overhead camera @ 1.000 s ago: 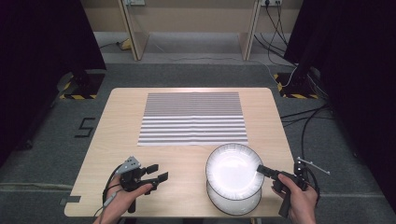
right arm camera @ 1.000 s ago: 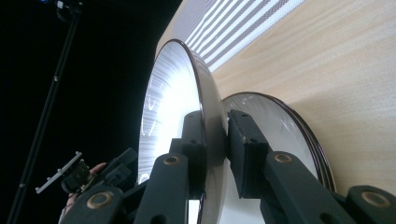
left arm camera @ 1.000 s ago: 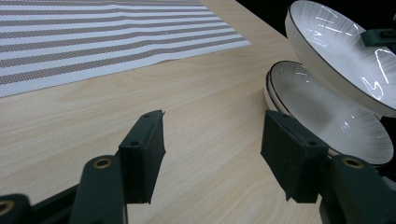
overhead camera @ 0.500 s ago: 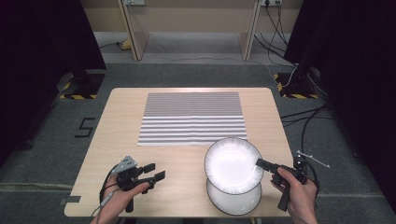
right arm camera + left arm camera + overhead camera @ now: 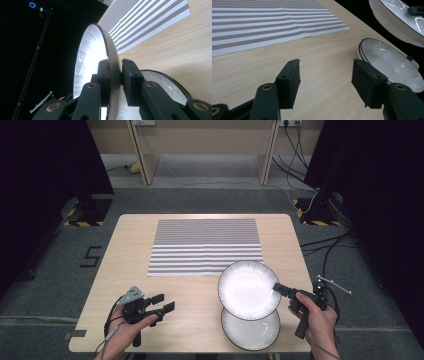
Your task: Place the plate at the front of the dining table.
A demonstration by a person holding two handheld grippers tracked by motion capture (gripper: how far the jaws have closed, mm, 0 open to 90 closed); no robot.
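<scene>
At the near edge of the table (image 5: 125, 245), toward five o'clock, my right gripper (image 5: 276, 287) is clamped on the rim of the upper plate (image 5: 245, 287), one jaw on the glossy face and one on the underside, as the right gripper view shows with the plate (image 5: 100, 47) edge-on between the pads. That plate hangs tilted above the lower plate (image 5: 250, 330), which sits flat on the wood at the table's front edge. I judge the plate to be glazed ceramic: stiff, fairly heavy for a single-point pinch at the rim, slick under the pads and liable to chip or break if it slips or knocks the one beneath. The rim is the only practical hold, and a deeper bite would feel safer. My left gripper (image 5: 159, 304), near seven o'clock, stands open and empty, its pads (image 5: 289, 82) well apart over bare wood. Farther out, around twelve o'clock, lies the striped mat (image 5: 205, 245), flat and unoccupied. I cannot tell how deep the jaws reach past the rim, and glare washes out the plate's face; the lower plate's far rim is hidden beneath the raised one.
</scene>
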